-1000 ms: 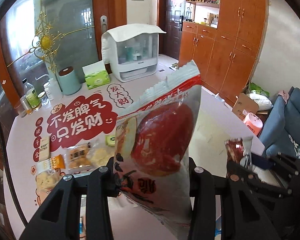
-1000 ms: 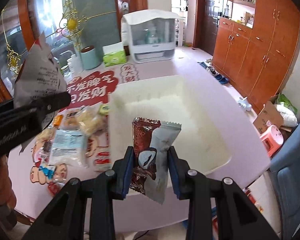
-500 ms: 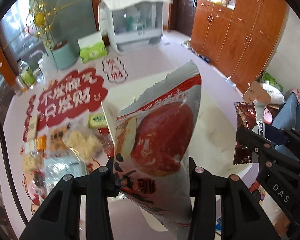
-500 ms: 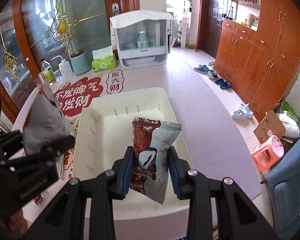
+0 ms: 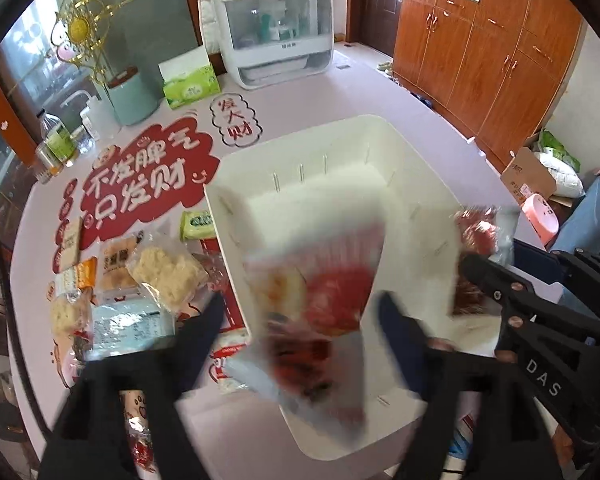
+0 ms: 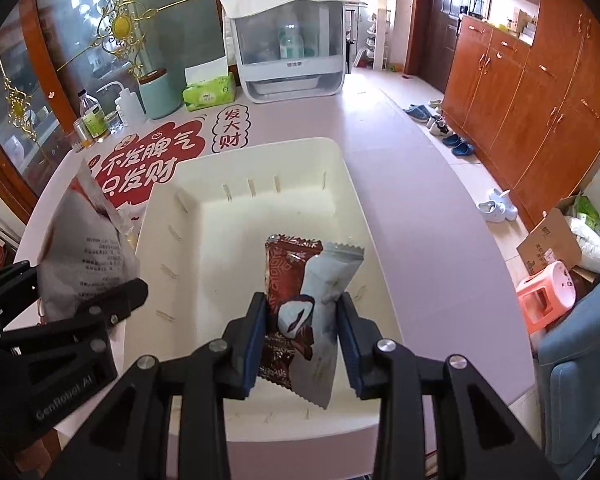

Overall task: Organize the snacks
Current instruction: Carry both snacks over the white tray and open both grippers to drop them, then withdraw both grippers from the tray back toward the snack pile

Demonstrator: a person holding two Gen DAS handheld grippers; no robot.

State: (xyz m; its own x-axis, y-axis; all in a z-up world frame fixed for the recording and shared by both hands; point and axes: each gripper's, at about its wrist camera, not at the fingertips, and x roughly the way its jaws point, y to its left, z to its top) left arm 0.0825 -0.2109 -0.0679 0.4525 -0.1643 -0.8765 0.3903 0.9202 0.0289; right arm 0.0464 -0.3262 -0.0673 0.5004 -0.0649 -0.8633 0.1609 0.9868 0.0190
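A white bin (image 5: 340, 148) (image 6: 260, 156) stands on the pink table. My left gripper (image 5: 300, 312) has its fingers spread wide; the white and red snack bag (image 5: 320, 320) is blurred between them, over the bin's near left wall. The same bag (image 6: 84, 248) shows from behind in the right wrist view. My right gripper (image 6: 302, 316) is shut on a dark red and silver snack packet (image 6: 308, 308), held above the bin's near end. That packet (image 5: 476, 240) also shows in the left wrist view.
Several loose snack packs (image 5: 140, 280) lie on the table left of the bin. A green tissue pack (image 5: 188, 84), a teal canister (image 5: 134, 98), bottles (image 5: 58, 140) and a white dish cabinet (image 5: 272, 20) stand at the far edge. The table edge runs along the right.
My left gripper has opened and the white and red bag is blurred, loose between its fingers. Both grippers have come over the bin and tilted down. The right gripper's hold is unchanged.
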